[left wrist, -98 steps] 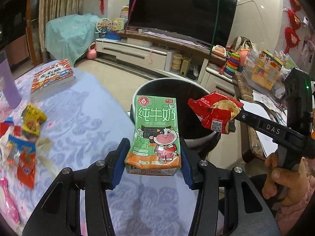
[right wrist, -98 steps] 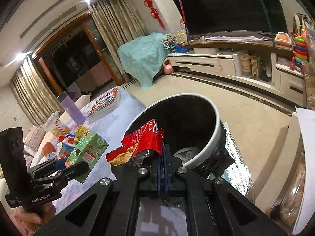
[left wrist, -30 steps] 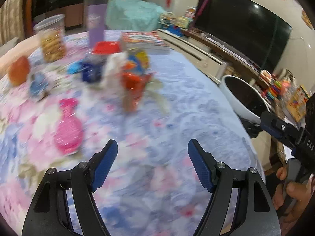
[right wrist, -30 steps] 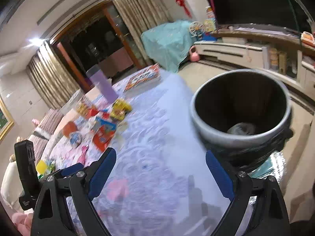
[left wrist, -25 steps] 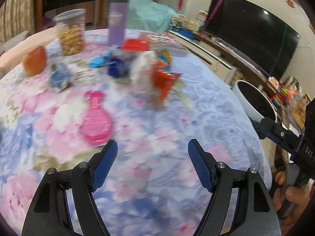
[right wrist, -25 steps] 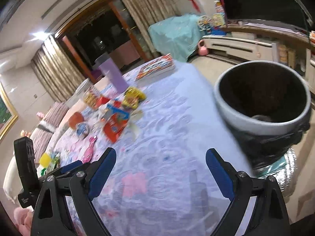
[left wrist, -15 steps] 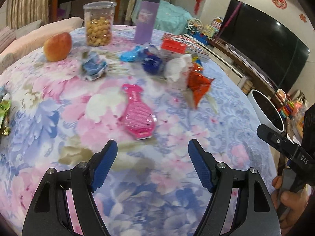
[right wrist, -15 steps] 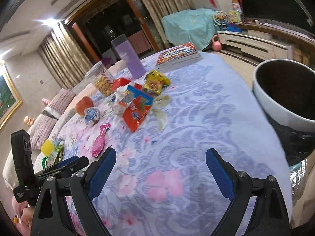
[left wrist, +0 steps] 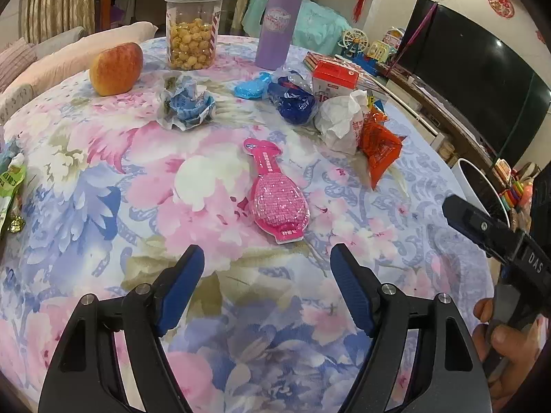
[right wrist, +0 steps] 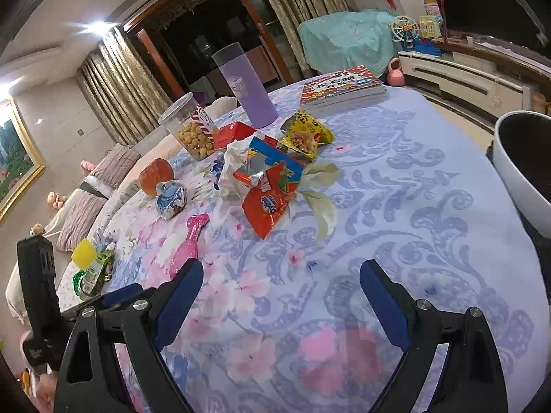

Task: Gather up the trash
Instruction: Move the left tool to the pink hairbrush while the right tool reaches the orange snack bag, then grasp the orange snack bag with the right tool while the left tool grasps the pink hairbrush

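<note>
a round table (left wrist: 86,186) under a floral cloth fills both views, a dark tv (left wrist: 482,79) and gold curtains (right wrist: 113,96) behind it. the left gripper (left wrist: 267,277) hangs over the cloth, fingers apart with nothing between them; just beyond lies one pink packet (left wrist: 275,192). the right gripper (right wrist: 280,287) is likewise spread wide and empty, above bare cloth. farther out the trash sits in a loose pile mid-table: one orange wrapper (right wrist: 270,199), one white tissue wad (left wrist: 339,120), one yellow bag (right wrist: 306,136), two blue wrappers (left wrist: 187,103) (left wrist: 292,98). one clear jar (left wrist: 191,31) holds popcorn up to about half. one purple tumbler (left wrist: 279,24) stands closed, contents hidden. one apple (left wrist: 115,69), one book (right wrist: 342,87). the white bin (right wrist: 523,168) stands past the table's edge; its inside is too dark to tell.
</note>
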`<state>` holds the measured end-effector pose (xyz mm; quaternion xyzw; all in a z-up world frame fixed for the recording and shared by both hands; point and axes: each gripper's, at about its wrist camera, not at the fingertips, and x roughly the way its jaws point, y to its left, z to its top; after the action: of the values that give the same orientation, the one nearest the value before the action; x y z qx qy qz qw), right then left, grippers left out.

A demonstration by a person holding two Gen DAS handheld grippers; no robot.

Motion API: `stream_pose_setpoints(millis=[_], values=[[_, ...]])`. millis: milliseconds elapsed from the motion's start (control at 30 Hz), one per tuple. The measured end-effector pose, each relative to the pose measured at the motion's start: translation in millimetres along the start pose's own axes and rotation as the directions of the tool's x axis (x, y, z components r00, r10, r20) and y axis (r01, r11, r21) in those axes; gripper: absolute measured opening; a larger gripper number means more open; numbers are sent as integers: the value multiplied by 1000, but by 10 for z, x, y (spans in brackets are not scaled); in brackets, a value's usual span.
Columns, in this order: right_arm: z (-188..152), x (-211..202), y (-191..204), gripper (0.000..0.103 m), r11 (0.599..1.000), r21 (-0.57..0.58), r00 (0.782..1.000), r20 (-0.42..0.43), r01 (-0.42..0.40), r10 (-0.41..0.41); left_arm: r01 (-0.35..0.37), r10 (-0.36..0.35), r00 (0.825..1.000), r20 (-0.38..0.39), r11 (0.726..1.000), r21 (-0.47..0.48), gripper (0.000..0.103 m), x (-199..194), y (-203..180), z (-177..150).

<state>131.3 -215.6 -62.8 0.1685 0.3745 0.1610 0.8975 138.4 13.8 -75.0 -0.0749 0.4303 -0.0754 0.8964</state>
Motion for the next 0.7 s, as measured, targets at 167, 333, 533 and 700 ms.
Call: stream_pose_setpoints(millis=[167, 333, 533, 700], values=[[92, 118, 30, 94, 1000, -10, 1000, -3, 15, -15, -12, 12, 1000, -12, 1000, 2, 78, 96, -14, 68], [200, 288, 79, 94, 1000, -16, 1000, -20, -7, 7, -8, 8, 999, -33, 1000, 16, 78, 200, -19, 120], [323, 546, 120, 94, 999, -42, 1000, -20, 0, -1, -16, 17, 999, -35, 1000, 15, 78, 312, -30, 211], [390, 695, 65, 92, 999, -42, 999, -35, 1, -2, -26, 27, 999, -35, 1000, 16, 78, 432, -45, 304]])
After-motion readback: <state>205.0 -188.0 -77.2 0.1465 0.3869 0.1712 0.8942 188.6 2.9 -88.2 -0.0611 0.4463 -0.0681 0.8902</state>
